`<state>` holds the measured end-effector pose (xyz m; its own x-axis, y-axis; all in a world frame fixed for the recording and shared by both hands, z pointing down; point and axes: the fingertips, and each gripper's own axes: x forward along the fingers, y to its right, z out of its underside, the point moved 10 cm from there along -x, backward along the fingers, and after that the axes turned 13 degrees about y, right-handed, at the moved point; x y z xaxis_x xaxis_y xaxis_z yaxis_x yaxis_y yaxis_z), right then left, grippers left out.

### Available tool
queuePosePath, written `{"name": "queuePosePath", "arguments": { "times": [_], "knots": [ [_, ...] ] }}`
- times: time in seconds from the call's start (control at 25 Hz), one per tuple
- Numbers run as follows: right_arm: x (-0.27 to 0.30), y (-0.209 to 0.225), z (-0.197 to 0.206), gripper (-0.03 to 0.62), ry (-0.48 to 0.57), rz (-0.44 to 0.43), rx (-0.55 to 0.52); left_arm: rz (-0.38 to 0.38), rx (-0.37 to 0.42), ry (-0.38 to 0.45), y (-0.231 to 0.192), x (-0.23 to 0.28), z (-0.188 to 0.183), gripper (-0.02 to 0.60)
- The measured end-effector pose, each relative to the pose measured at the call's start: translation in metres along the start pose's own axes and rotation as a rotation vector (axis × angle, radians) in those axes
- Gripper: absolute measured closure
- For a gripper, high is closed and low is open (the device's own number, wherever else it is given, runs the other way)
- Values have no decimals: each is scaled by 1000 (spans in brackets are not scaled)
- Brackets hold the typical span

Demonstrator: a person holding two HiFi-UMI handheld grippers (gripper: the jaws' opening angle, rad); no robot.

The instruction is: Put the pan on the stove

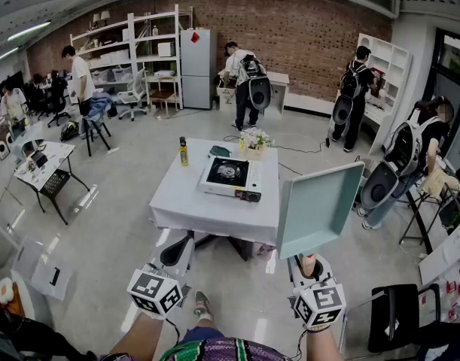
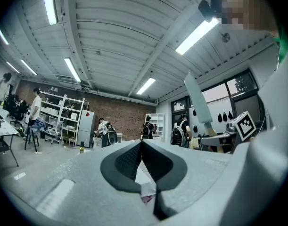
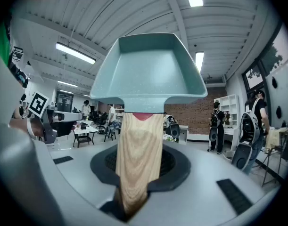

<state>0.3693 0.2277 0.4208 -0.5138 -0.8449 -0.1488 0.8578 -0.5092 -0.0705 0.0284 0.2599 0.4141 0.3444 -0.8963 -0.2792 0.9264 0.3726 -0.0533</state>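
A teal square pan (image 1: pixel 320 209) with a wooden handle (image 3: pixel 138 149) stands upright in my right gripper (image 1: pixel 309 265), which is shut on the handle. In the right gripper view the pan (image 3: pixel 148 69) fills the upper middle, its open side facing the camera. The portable stove (image 1: pixel 230 175) sits on the white table (image 1: pixel 184 201) ahead, left of the pan and beyond it. My left gripper (image 1: pixel 177 250) hangs before the table's near edge, jaws together and empty. The left gripper view shows its closed jaws (image 2: pixel 141 159) and the pan (image 2: pixel 198 98) off to the right.
On the table stand a yellow bottle (image 1: pixel 183 153), a flower pot (image 1: pixel 254 143) and a green item (image 1: pixel 219 151) behind the stove. Several people stand around the room. A black chair (image 1: pixel 395 318) is at my right, a desk (image 1: pixel 45 164) at the left.
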Motion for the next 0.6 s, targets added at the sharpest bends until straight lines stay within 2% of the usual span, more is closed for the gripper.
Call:
{"name": "queuePosePath", "arguments": {
  "times": [0.28, 0.6],
  "knots": [
    [-8, -1, -4, 499, 13, -1, 9, 5, -31, 10, 6, -6, -2, 565],
    [-8, -2, -9, 499, 21, -13, 6, -1, -7, 5, 8, -7, -6, 565]
  ]
}}
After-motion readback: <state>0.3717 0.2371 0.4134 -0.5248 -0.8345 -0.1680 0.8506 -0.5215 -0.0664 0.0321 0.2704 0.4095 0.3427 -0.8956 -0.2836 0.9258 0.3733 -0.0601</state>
